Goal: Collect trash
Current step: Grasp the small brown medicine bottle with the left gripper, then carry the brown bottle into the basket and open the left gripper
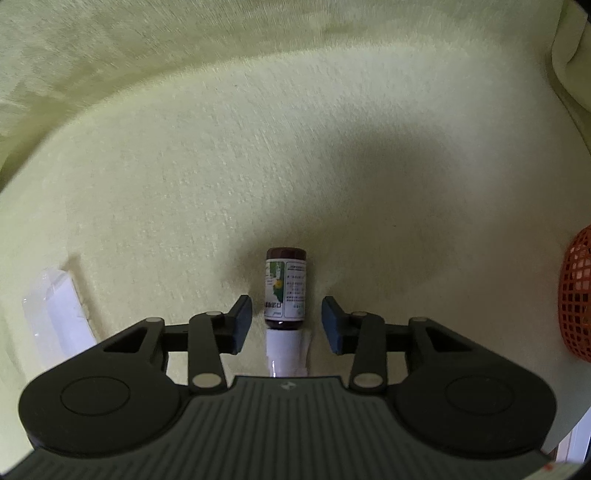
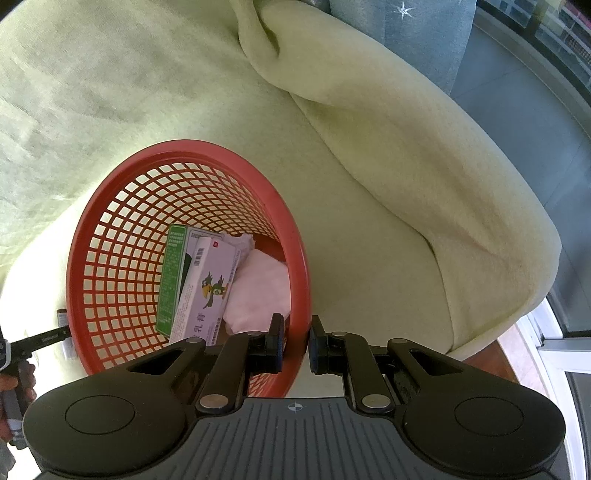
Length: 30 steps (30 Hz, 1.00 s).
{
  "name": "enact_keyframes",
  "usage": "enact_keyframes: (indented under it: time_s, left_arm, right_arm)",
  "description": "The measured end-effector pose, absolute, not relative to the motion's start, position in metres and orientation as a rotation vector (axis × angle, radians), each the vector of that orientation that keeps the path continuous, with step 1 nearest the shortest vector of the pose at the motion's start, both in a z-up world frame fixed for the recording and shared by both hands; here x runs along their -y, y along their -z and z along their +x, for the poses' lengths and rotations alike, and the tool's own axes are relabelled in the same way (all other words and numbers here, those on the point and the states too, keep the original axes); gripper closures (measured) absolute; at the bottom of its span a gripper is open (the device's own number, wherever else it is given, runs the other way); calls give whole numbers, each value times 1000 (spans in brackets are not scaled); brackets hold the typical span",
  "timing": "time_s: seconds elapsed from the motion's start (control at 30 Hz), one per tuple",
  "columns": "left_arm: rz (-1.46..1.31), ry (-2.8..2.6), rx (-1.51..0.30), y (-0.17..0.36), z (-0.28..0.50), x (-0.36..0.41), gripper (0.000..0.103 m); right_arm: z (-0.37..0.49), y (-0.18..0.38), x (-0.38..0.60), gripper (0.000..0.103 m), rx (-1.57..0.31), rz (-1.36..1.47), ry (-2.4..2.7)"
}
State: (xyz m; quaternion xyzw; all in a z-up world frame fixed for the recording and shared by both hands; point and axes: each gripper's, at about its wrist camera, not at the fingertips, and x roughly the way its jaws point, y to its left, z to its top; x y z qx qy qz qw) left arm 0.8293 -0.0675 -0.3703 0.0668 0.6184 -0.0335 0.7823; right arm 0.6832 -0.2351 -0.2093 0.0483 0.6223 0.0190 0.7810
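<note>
- Between the pads of my left tongs [image 1: 287,325] lies a small brown bottle [image 1: 285,290] with a white cap toward me and a green-and-white label; the jaws stand apart with a gap showing on each side of it, so nothing is gripped.
- Just under that bottle is the pale yellow-green blanket [image 1: 258,166] it lies on, which fills the rest of the left view.
- Off to the left edge of that same view lies a clear plastic piece [image 1: 55,314], blurred, on the blanket, well apart from the bottle.
- At the right edge, only a sliver of the red mesh basket [image 1: 578,295] shows from the left camera.
- My right tongs [image 2: 296,341] are clenched on the basket's near rim [image 2: 295,258], one pad inside the wall and one outside; only the right camera shows this.
- Inside the basket, seen only from the right, a green-edged box [image 2: 171,273] and a pale box with a cartoon bird [image 2: 207,288] lean together, beside crumpled white tissue [image 2: 262,291].
- At the far left of the right view, part of my left tongs and my hand [image 2: 11,384] show beside the basket.
- Farther off, the blanket bunches into a fold [image 2: 266,48], and beyond it sit a grey-blue cushion with white stars [image 2: 406,22] and a grey floor [image 2: 517,129].
</note>
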Motion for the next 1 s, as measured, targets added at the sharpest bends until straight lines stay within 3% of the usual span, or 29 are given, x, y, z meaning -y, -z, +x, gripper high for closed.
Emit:
enact_keyframes:
  time_s: [0.1,0.33,0.77,1.0]
  left_arm:
    - [139,78,-1344,371,829,68,84]
    - [161,86,-1337,354,821,74,84]
    - [83,280,-1269,215,778,130,84]
    - [75,361,-1263,181,762,178,84]
  right_arm:
    - [684,209,235,94,-1344,106,-42]
    - [683,209,237,94,-1341,113,-44]
    - [684,207,240,94,-1339,125,-63]
    - [685,206,238,94,-1338,113,-78]
